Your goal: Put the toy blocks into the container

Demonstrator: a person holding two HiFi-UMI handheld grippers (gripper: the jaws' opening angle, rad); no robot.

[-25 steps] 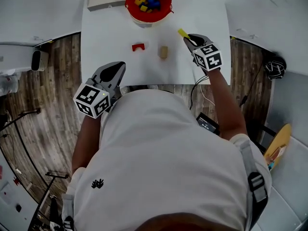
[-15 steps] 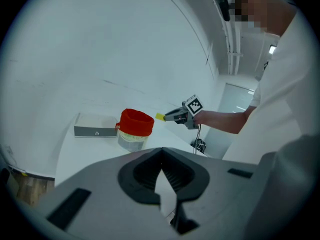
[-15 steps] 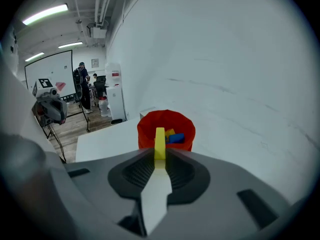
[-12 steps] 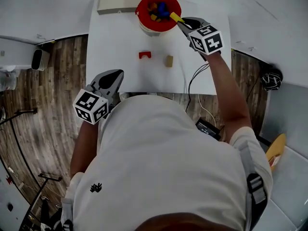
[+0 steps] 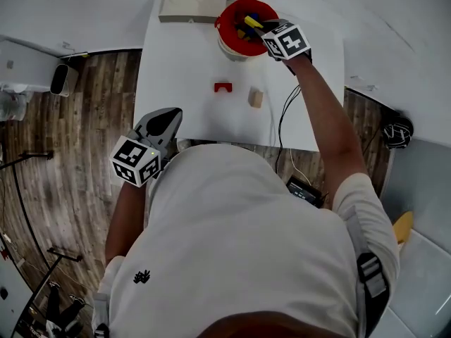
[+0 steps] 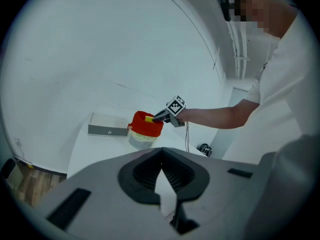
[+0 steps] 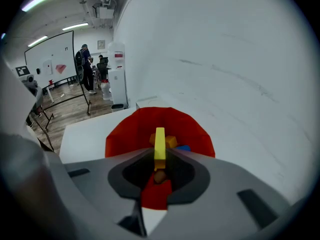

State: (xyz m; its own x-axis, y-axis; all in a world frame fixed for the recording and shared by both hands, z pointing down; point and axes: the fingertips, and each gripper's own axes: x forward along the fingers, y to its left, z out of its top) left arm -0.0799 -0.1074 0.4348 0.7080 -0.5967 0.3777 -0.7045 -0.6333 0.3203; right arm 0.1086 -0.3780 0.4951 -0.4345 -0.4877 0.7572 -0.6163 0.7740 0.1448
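Note:
My right gripper (image 5: 262,27) is shut on a long yellow block (image 5: 252,22) and holds it over the red container (image 5: 232,11) at the back of the white table (image 5: 180,55). In the right gripper view the yellow block (image 7: 159,144) sticks out between the jaws above the container's red inside (image 7: 125,134), where orange and blue blocks lie. A red arch block (image 5: 223,87) and a tan block (image 5: 255,98) lie on the table nearer me. My left gripper (image 5: 165,118) hangs at the table's near edge, shut and empty. Its view shows the container (image 6: 142,127) far ahead.
A flat beige box (image 5: 194,4) lies beside the container at the table's back edge. A cable (image 5: 285,111) hangs off the near right edge. Wooden floor surrounds the table. People and a whiteboard (image 7: 50,59) stand far off.
My right gripper has carried the yellow block from over the table's right side up and back to above the red container. The left gripper has stayed at the near edge.

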